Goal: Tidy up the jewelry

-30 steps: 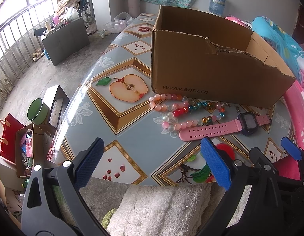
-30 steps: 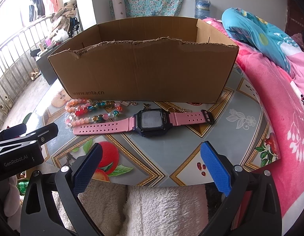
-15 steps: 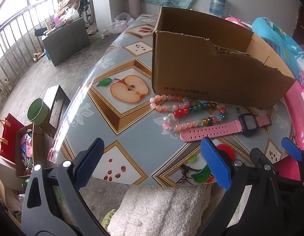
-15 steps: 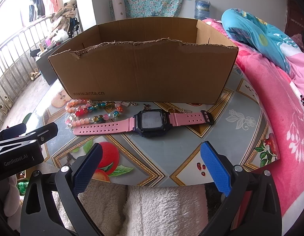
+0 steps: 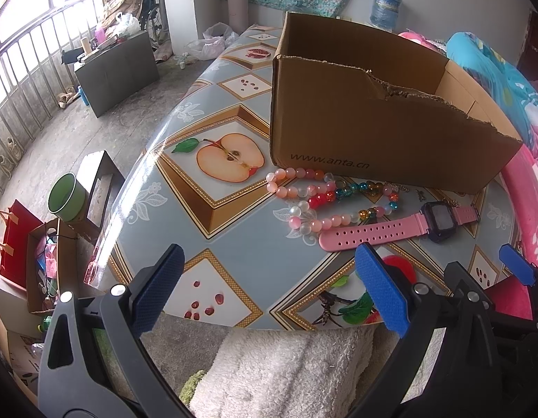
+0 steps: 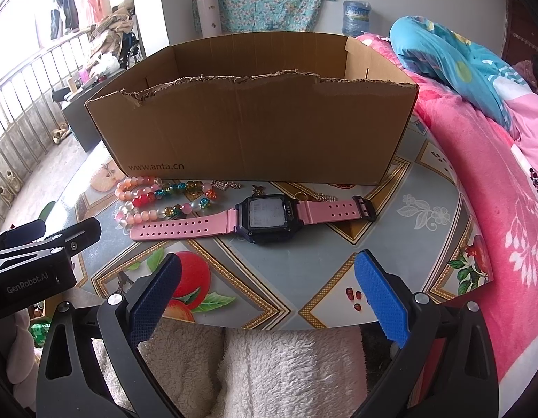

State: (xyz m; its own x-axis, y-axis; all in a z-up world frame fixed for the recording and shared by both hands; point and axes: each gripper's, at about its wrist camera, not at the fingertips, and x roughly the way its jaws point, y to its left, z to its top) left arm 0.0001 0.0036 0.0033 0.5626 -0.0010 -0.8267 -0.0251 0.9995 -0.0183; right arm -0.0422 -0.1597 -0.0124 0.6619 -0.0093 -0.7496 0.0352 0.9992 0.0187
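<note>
A pink-strapped watch [image 6: 265, 216] with a dark face lies on the table in front of an open cardboard box [image 6: 255, 139]; it also shows in the left wrist view [image 5: 401, 228]. Bead bracelets [image 6: 157, 198] in pink, red and teal lie left of the watch, against the box [image 5: 380, 132]; in the left wrist view the beads [image 5: 317, 198] sit mid-frame. Small metal charms [image 6: 258, 188] lie by the box's foot. My left gripper [image 5: 265, 289] is open and empty near the table's front edge. My right gripper [image 6: 265, 292] is open and empty, just short of the watch.
The table [image 6: 425, 216] has a fruit-print cover. A white fleecy cloth [image 6: 269, 365] lies under both grippers. A bed with a pink blanket [image 6: 505, 191] is at the right. Floor clutter, a green cup [image 5: 65, 202] and a red bag [image 5: 16, 240] lie left of the table.
The left wrist view has shifted slightly; the box and beads sit a touch further right and lower. The right gripper and the jewelry have not moved.
</note>
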